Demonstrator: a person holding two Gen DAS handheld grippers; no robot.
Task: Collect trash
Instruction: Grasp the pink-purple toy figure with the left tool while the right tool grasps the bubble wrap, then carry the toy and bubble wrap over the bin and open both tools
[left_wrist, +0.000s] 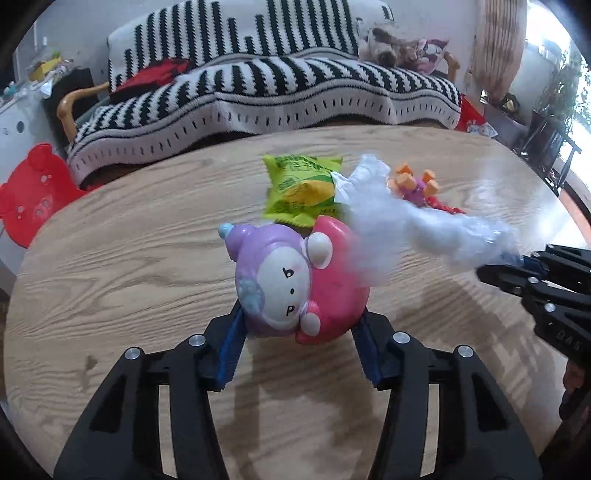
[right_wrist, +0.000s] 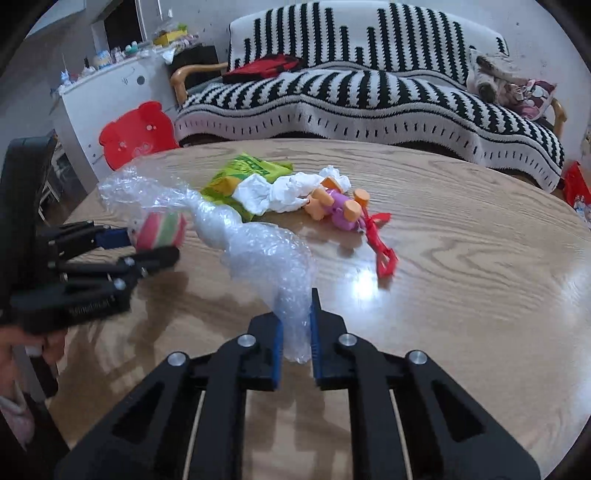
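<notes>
My left gripper (left_wrist: 301, 325) is shut on a round pink and purple toy figure (left_wrist: 295, 280) and holds it above the wooden table (left_wrist: 129, 258). It also shows in the right wrist view (right_wrist: 159, 230). My right gripper (right_wrist: 297, 328) is shut on a clear bubble-wrap sheet (right_wrist: 255, 251), which trails up and left, blurred in the left wrist view (left_wrist: 406, 229). On the table lie a green snack wrapper (left_wrist: 299, 192), a crumpled white tissue (right_wrist: 288, 190), and a small purple and orange toy (right_wrist: 336, 208) with a red plastic piece (right_wrist: 380, 243).
A sofa with a black and white striped blanket (right_wrist: 369, 92) stands behind the table. A red bear-shaped stool (right_wrist: 136, 133) is at the far left, beside a white cabinet (right_wrist: 103, 99). A stuffed animal (right_wrist: 491, 79) lies on the sofa's right end.
</notes>
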